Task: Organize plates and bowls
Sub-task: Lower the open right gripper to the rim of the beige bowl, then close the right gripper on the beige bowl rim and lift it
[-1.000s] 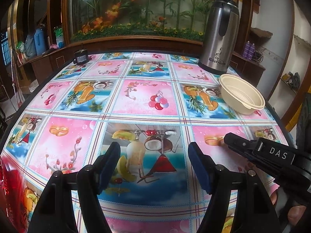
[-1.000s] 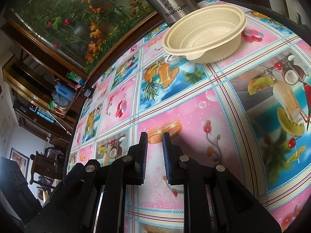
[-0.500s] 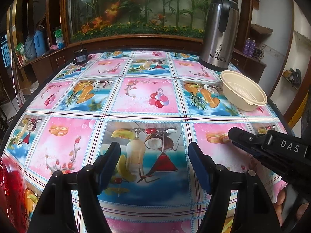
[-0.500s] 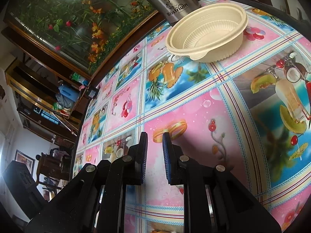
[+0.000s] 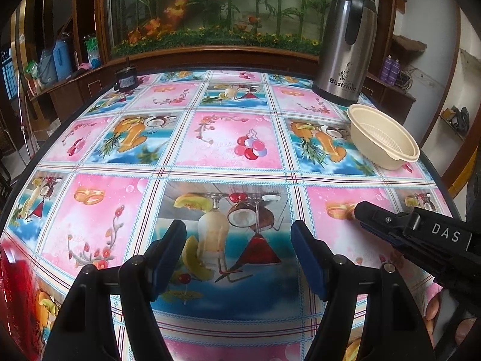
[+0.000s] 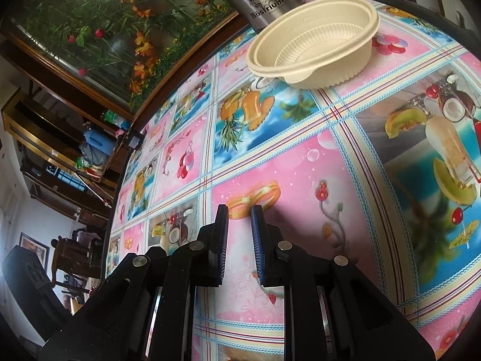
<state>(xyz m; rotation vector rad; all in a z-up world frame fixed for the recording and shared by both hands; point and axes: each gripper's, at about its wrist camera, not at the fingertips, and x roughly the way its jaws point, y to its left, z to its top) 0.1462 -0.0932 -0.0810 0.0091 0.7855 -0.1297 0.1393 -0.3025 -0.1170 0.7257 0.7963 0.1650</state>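
You held both tools low over the glossy fruit-print tablecloth [image 5: 228, 138], neither carrying anything. Your left gripper [image 5: 237, 255] stood wide, jaws well apart with only printed cloth between them, probably left that way because nothing was in reach to close on. Your right gripper [image 6: 239, 240] was narrowed to a slim gap, empty, pointed up the table toward the cream ribbed plastic bowl [image 6: 315, 45]. That bowl sat upright well ahead of the right tool, slightly to its right, rim tab facing back at you; from the left tool it lay far ahead and off to the right [image 5: 383, 137]. It looked like more than one bowl nested, judging by the doubled rim, but I couldn't confirm. No plates showed in either view. Just behind the bowl stood the tall steel thermos jug [image 5: 345, 39], close enough that a far-side approach looked cramped; the near side was free. The bowl also sat near the table's right edge [image 5: 439, 177], so a push outward risked sending it off. Between the tools and the bowl the cloth was bare, plenty of room to travel. A small black box [image 5: 126, 78] sat far ahead-left of the left tool, out of the way. The right jaws would need widening before they could take the rim.
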